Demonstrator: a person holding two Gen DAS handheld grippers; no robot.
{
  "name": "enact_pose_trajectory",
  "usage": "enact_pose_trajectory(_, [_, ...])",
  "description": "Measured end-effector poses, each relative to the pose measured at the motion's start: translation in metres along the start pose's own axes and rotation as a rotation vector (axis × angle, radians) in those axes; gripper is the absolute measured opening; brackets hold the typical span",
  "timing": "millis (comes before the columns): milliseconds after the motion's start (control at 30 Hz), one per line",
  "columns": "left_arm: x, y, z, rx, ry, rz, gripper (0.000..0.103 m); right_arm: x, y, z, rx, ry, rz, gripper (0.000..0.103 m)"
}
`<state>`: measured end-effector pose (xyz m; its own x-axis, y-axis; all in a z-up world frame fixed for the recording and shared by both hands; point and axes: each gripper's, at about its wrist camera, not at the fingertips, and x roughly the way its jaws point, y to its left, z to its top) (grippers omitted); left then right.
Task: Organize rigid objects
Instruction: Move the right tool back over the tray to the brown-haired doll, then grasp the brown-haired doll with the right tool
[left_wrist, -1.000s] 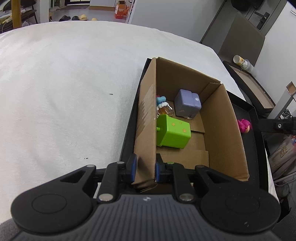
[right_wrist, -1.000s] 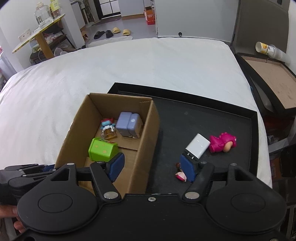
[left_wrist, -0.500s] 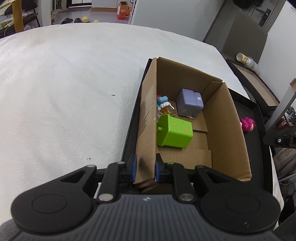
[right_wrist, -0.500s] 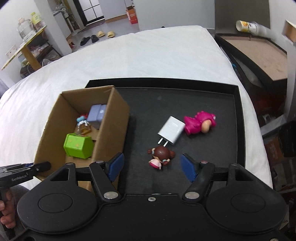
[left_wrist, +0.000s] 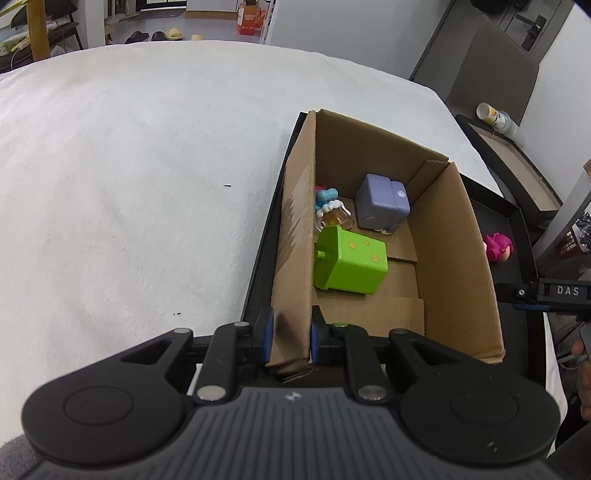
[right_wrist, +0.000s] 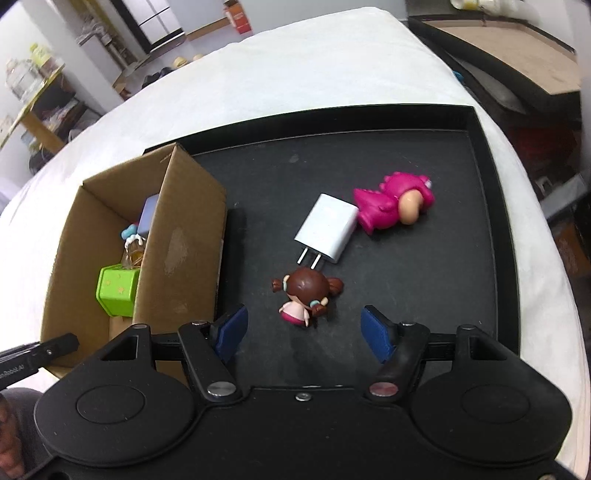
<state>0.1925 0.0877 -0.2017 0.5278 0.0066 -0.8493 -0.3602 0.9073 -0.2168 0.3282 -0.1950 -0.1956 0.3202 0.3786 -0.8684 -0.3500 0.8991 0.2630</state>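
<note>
Left gripper (left_wrist: 291, 334): clenched on cardboard box (left_wrist: 295, 236) wall.
Right gripper (right_wrist: 301, 330): released, brown-haired doll (right_wrist: 306, 291) just ahead between its fingers.

Below me spreads a bed (right_wrist: 332, 74) covered in a white, slightly fuzzy sheet, with a couple of tiny dark specks (left_wrist: 227, 185) on it to my left. Directly on the sheet lies a shallow black tray (right_wrist: 495, 229) with a raised rim, set near the bed's right edge. The sheet stretches bare and smooth from the tray's left rim to the far side.
</note>
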Motion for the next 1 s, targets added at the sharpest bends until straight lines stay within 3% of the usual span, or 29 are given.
enact_pose_trajectory(667, [0.012,0.001,0.002,-0.004,0.025,-0.001,0.017,0.049,0.009,0.01,-0.116,0.06,-0.07,0.067])
enact_pose_trajectory(700, [0.012,0.0,0.003,-0.004,0.026,0.0,0.017,0.049,0.01,0.009,-0.133,0.055,-0.07,0.066])
enact_pose_trajectory(733, [0.013,0.0,0.003,-0.004,0.027,0.001,0.017,0.048,0.012,0.008,-0.151,0.047,-0.072,0.054])
enact_pose_trajectory(900, [0.012,-0.001,0.002,-0.002,0.028,0.007,0.017,0.039,0.011,-0.001,-0.174,0.035,-0.061,0.049])
enact_pose_trajectory(1000, [0.012,-0.001,0.002,-0.002,0.026,0.006,0.017,0.03,0.014,0.002,-0.184,0.019,-0.065,0.039])
